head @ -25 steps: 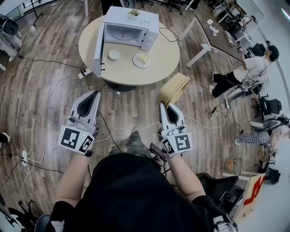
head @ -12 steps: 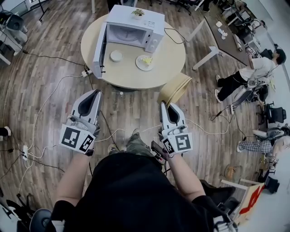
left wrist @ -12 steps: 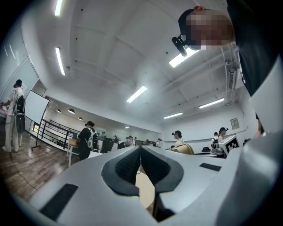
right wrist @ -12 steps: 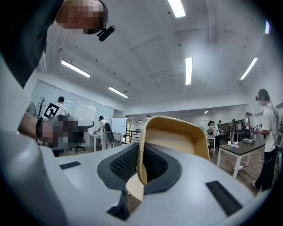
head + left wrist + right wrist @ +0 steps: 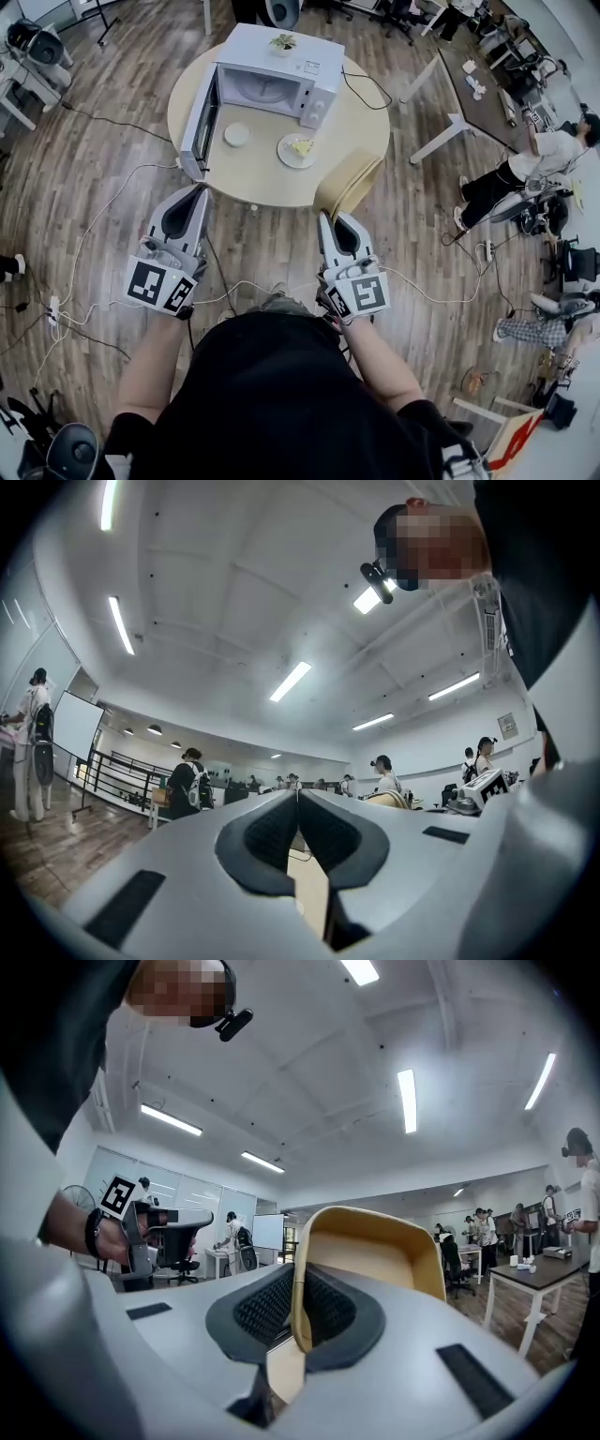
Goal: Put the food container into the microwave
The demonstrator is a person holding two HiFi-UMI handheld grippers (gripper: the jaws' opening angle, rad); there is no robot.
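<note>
R gripper (image 5: 298, 1288): jaws nearly closed, clamped on one wall of the tan food container (image 5: 375, 1251). The wall edge sits btwn the ribbed pads, and the container body sticks up and fwd past the tips w/ its open side toward the cam. L gripper (image 5: 297, 797): jaws together at the tips, nothing btwn them.

Head view: both grippers are held out ahead of the person over the wood floor (image 5: 112, 206), short of the round surface (image 5: 361, 122). L gripper (image 5: 199, 191) is near the surface's near-left edge. R gripper (image 5: 330, 217) is near the near-right edge, and the food container (image 5: 349, 183) overlaps that edge in frame. Can't tell if it touches.

Microwave (image 5: 281, 70) is at the far edge of the surface, door (image 5: 197, 122) swung open toward the left edge. In front of it, mid-surface, are a small white dish (image 5: 237, 135) and a plate (image 5: 298, 150) w/ food.

View diffs:
- Only the head view has the microwave, dish and plate.
- Only the R gripper view shows the actual pinch on the wall. The head view just shows the container ahead of the tips.
- Gripper views add ceiling light strips (image 5: 291, 680) and other people (image 5: 187, 780) in the bg.
- R gripper view also catches the L gripper's marker cube (image 5: 119, 1196) at its left side.
</note>
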